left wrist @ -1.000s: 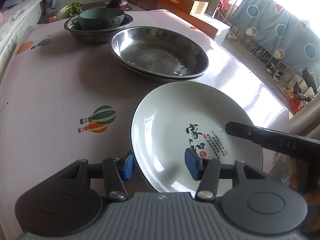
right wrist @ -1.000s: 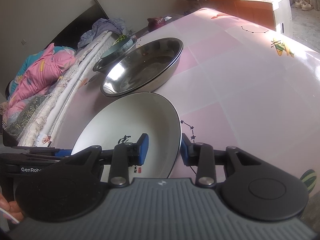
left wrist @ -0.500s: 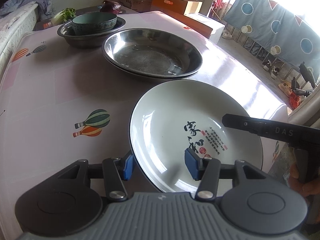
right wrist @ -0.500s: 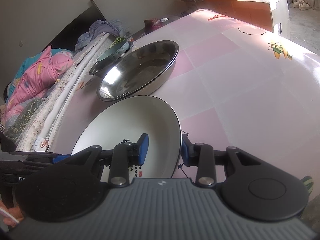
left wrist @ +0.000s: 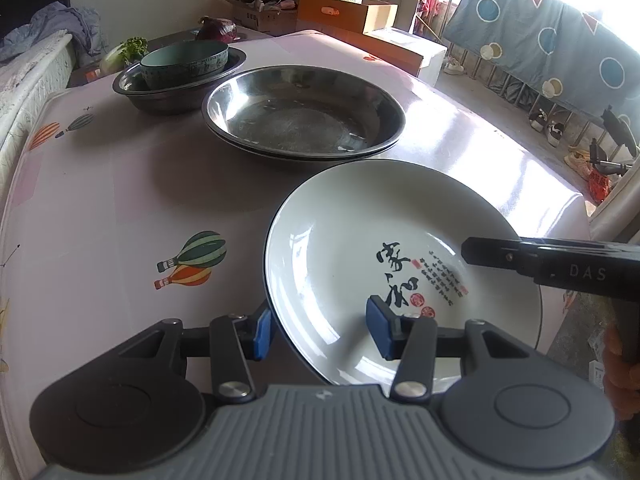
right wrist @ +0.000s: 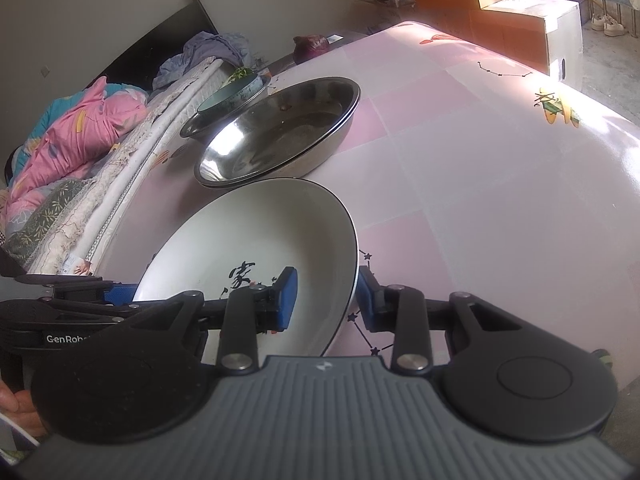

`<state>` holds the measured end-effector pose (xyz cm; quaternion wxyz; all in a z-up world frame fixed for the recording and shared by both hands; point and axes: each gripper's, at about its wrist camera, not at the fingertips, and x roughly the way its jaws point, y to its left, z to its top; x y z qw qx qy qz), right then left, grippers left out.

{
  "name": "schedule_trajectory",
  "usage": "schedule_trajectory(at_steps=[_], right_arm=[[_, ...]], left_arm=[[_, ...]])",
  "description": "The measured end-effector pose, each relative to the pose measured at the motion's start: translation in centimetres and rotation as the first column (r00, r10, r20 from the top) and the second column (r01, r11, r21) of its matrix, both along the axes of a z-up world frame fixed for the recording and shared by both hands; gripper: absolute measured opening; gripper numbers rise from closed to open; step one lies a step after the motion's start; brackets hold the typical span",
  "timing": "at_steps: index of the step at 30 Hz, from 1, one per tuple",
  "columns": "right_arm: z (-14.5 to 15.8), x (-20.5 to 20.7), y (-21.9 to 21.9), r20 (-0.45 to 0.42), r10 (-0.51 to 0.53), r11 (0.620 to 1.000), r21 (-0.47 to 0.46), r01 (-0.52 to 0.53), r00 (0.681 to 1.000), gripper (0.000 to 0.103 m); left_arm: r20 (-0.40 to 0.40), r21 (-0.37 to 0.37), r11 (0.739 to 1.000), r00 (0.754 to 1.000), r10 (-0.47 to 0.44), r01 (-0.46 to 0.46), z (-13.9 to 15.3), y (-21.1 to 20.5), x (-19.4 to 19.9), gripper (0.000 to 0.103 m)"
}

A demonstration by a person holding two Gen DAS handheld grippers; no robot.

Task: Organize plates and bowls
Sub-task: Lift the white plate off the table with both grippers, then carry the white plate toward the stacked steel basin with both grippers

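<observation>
White plate (left wrist: 400, 248): round, glazed ceramic with a thin dark rim and black brush characters plus small red seals on its face; I have it tipped up between my two grippers near the table's front edge, toward its right corner.
My left gripper (left wrist: 318, 330): blue pads spread, one outside the plate's left rim and one over the white face; the gap is wider than the rim, so not pinched.
My right gripper (right wrist: 326, 298): blue pads either side of the plate's right rim, one on the inner face and one behind; whether they press on it I cannot tell.
Big steel basin (left wrist: 304, 114): wide, shallow, shiny metal with a rolled lip; a second rim shows under it, so two look nested. It sits mid-table, just beyond the plate.
Small steel basin (left wrist: 138, 92): duller metal, at the table's far left edge, close beside the big one.
Green bowl (left wrist: 184, 62): straight-walled, matte teal glaze with a mottled outside, sitting inside the small basin.
Table (left wrist: 100, 200): smooth pink checked cloth, glossy in the light, printed with striped hot-air balloons (left wrist: 190, 264).
Beyond the far edge: cardboard boxes (left wrist: 348, 12) and a purple cabbage (left wrist: 216, 29).
Left side: rumpled quilts (right wrist: 68, 132), pink and floral.
</observation>
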<state>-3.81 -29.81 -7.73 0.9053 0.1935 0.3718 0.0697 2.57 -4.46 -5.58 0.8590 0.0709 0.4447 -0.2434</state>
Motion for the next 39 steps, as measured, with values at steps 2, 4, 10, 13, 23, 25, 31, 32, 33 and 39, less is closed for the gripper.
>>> schedule_trajectory(at_steps=[2,4,10,13,23,25,31,32,33,39], right_arm=[[0.0,0.0,0.1,0.002,-0.002,1.000,-0.003,0.002,1.000,0.031],[0.1,-0.1,0.0,0.002,-0.007,1.000,-0.003,0.007,1.000,0.031],[0.1,-0.1,-0.2,0.005,-0.006,1.000,-0.015,0.007,1.000,0.031],[0.1,-0.2,0.1,0.007,-0.002,0.999,-0.037,0.002,1.000,0.031],[0.1,-0.1,0.2,0.008,-0.005,0.999,-0.040,0.005,1.000,0.031],[0.1,-0.1,0.2,0.008,-0.005,0.999,-0.039,0.005,1.000,0.031],[0.1,-0.1,0.2,0.008,-0.004,0.999,-0.042,0.004,1.000,0.031],[0.1,0.0,0.2,0.009,-0.003,0.999,-0.043,0.004,1.000,0.032],[0.1,0.0,0.2,0.009,-0.004,0.999,-0.043,0.004,1.000,0.032],[0.1,0.1,0.2,0.010,-0.004,0.999,-0.048,0.004,1.000,0.032]], left_arm=[[-0.001,0.003,1.000,1.000,-0.004,0.004,0.1,-0.1,-0.2,0.048],[-0.009,-0.003,1.000,1.000,-0.013,0.013,0.1,0.0,-0.5,0.048],[-0.007,0.003,1.000,1.000,-0.022,0.022,0.1,-0.1,-0.7,0.048],[-0.013,-0.002,1.000,1.000,-0.018,0.018,0.1,-0.1,-0.4,0.048],[-0.018,-0.005,1.000,1.000,-0.014,0.014,0.1,-0.1,0.0,0.049],[-0.019,-0.006,1.000,1.000,-0.013,0.013,0.1,-0.1,0.1,0.049],[-0.017,-0.007,1.000,1.000,-0.012,0.012,0.1,-0.2,0.2,0.050],[-0.017,-0.007,1.000,1.000,-0.012,0.012,0.1,-0.2,0.2,0.050],[-0.017,-0.007,1.000,1.000,-0.012,0.012,0.1,-0.2,0.2,0.050],[-0.011,-0.006,1.000,1.000,-0.009,0.009,0.0,-0.3,0.4,0.052]])
